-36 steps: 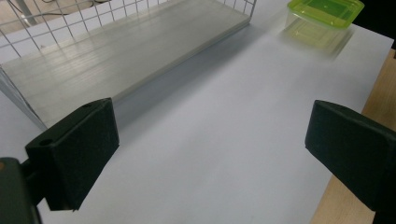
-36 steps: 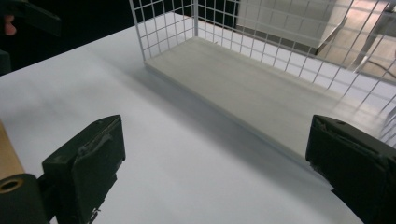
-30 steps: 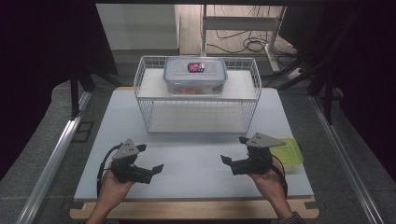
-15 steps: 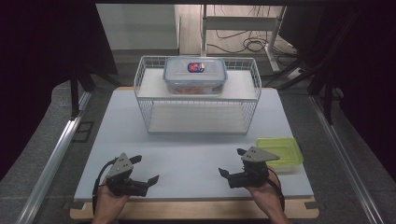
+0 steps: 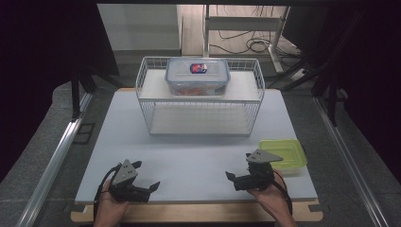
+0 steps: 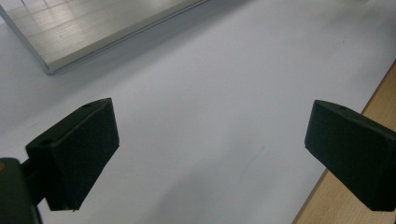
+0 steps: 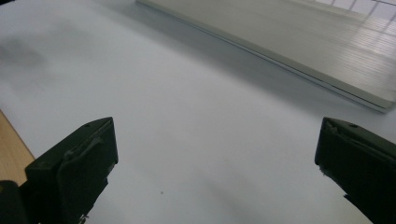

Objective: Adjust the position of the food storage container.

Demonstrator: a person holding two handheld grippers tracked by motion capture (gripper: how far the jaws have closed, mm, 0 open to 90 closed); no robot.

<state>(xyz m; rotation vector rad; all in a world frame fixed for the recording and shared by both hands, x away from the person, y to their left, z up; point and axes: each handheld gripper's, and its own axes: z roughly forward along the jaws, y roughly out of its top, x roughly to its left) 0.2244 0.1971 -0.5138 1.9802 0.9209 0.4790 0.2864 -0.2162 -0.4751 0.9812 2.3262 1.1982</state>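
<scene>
We see left gripper & right gripper w/ jaws wide apart, nothing held, low at near edge. Yellow-green plastic lid lies just right of right gripper; white wire rack far centre.

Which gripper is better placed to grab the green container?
Right. The right gripper sits open just beside the green container at the table's near right corner. The left gripper, also open, is across the table, far from it.
</scene>
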